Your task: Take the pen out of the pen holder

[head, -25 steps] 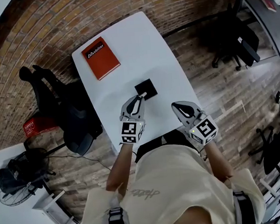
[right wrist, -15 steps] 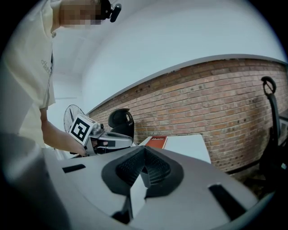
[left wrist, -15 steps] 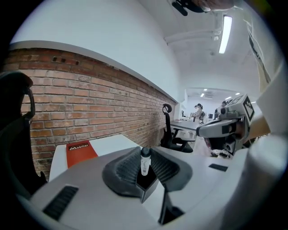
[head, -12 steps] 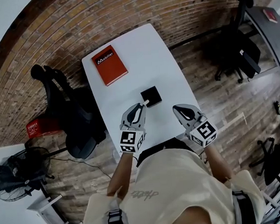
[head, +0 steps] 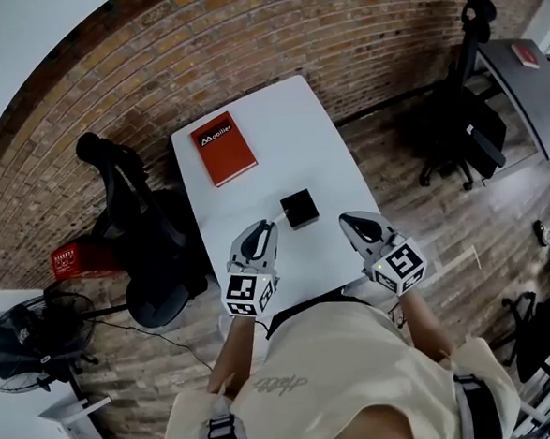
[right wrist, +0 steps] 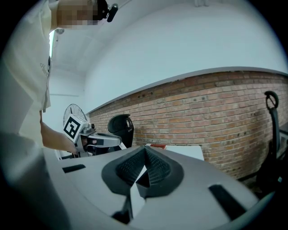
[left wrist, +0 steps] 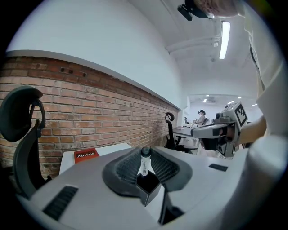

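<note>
The black square pen holder (head: 299, 207) stands on the white table (head: 277, 120), near its front end. My left gripper (head: 265, 228) hovers just left of and nearer than the holder, shut on a white pen (left wrist: 144, 164) with a dark cap. In the left gripper view the pen stands upright between the ribbed pads, with the pen holder (left wrist: 150, 188) showing below and beyond it. To the holder's right my right gripper (head: 349, 220) is level with the left. Its pad tips meet and nothing is between them (right wrist: 144, 150).
A red book (head: 224, 148) lies at the table's far left part. A black office chair (head: 139, 223) stands close against the table's left side, and another (head: 464, 107) stands off to the right. A fan (head: 20, 335) and a red box (head: 71, 259) are on the floor at left.
My left gripper has lifted and drawn back from the pen holder with the pen in it. The right gripper has also risen a little.
</note>
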The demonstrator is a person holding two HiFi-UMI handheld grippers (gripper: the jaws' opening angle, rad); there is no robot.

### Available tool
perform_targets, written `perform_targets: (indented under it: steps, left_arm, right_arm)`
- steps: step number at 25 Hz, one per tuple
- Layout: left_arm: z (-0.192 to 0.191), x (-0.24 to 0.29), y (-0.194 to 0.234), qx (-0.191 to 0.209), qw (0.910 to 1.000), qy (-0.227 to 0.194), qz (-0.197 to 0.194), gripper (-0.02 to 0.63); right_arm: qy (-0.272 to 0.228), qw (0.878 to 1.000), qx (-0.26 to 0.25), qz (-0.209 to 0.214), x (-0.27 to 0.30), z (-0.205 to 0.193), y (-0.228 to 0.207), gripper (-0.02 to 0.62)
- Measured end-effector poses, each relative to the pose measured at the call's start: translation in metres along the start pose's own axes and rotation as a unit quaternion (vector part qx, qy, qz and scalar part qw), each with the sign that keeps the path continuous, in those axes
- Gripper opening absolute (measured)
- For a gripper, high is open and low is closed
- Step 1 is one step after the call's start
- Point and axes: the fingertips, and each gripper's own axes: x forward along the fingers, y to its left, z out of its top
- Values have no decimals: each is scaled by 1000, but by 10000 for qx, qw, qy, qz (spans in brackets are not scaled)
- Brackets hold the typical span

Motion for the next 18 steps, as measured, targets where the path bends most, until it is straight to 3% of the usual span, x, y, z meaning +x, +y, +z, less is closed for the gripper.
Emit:
perform_targets:
  steps: [18]
  left_arm:
    - [38,-17,-4,95,9994,-313,-143,77]
  right_arm:
    - [-402,9988,-235,-121,-6,41,-2,6]
